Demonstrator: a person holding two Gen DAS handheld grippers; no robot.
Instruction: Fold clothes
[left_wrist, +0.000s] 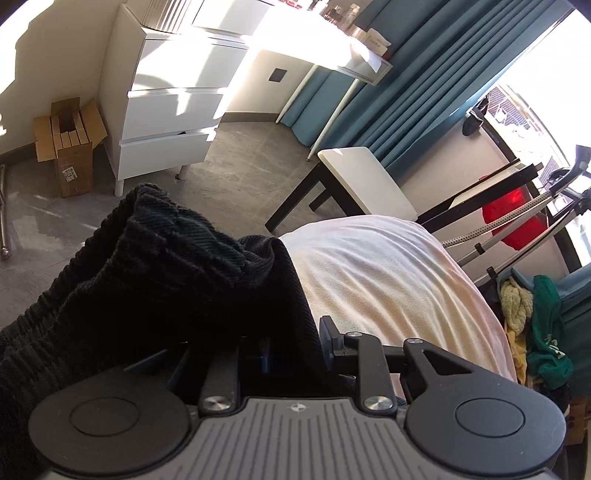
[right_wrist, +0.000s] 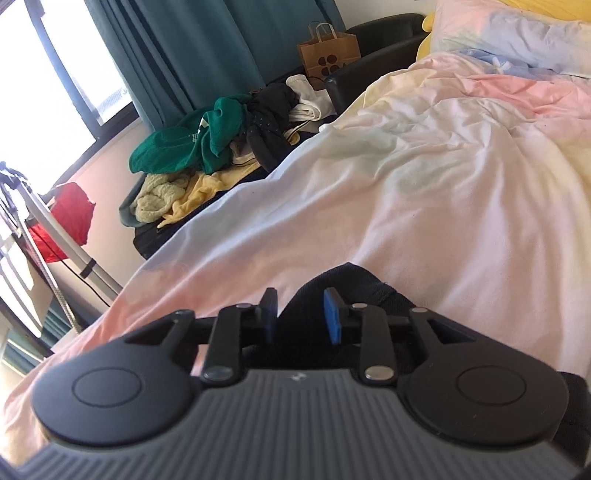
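While the black ribbed knit garment (left_wrist: 155, 266) hangs bunched and lifted over the near edge of the bed, the left gripper (left_wrist: 288, 343) is buried in its folds. Only one dark pad (left_wrist: 327, 334) shows past the cloth, so I cannot tell for certain whether that claw is clenched, though the way the fabric drapes up from it suggests a hold. From the right side, the right gripper (right_wrist: 301, 314) hovers low over the pale pink and white duvet (right_wrist: 424, 192) with its blue pads (right_wrist: 334, 317) standing apart, released, and a dark fold of the same garment (right_wrist: 354, 284) lies between and just beyond them.

My guess is that the folding has barely begun: the garment is still being gathered at the near edge of the bed, not yet laid flat. The next move, I think, calls for the right claw to close on the fold in front of it, so both hands can spread the knit out across the open duvet and smooth it before any crease is made.

At the far edge of the bed a heap of unfolded clothes (right_wrist: 221, 147), green, yellow and black, waits its turn.
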